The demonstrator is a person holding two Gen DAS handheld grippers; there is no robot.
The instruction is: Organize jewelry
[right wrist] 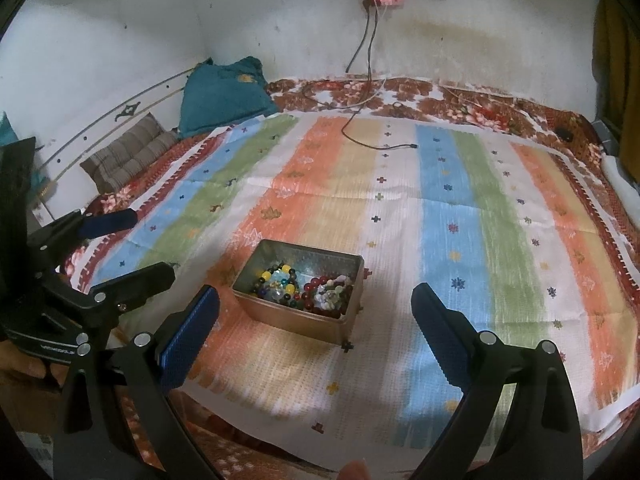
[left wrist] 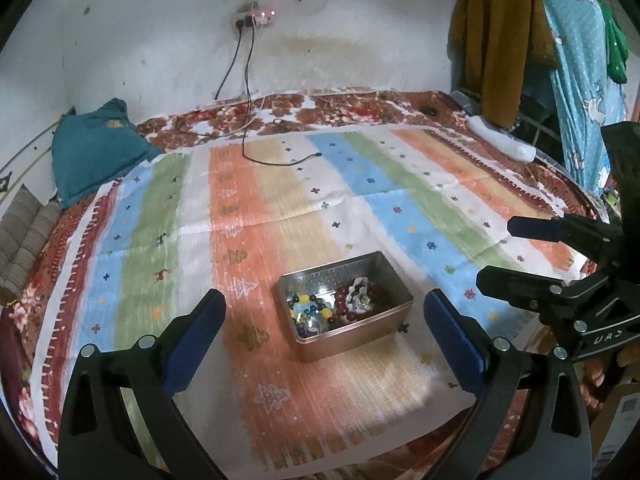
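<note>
An open metal tin (left wrist: 394, 276) sits on the striped cloth and holds bead bracelets: a dark red one (left wrist: 349, 300) with white beads, and a mixed yellow, green and blue one (left wrist: 310, 307). The tin also shows in the right wrist view (right wrist: 296, 326), with the red bracelet (right wrist: 320, 286) and the yellow one (right wrist: 280, 274) inside. My left gripper (left wrist: 325, 334) is open and empty, just short of the tin. My right gripper (right wrist: 316, 330) is open and empty, near the tin's front side. Each gripper shows in the other's view, the right (left wrist: 500, 254) and the left (right wrist: 136, 246).
The striped cloth (left wrist: 260, 208) covers a floral bed. A black charging cable (left wrist: 280, 160) lies on its far part, below a wall socket (left wrist: 256, 20). A teal pillow (left wrist: 92, 152) and striped cushion (left wrist: 24, 240) lie at the left. Clothes (left wrist: 532, 32) hang at the right.
</note>
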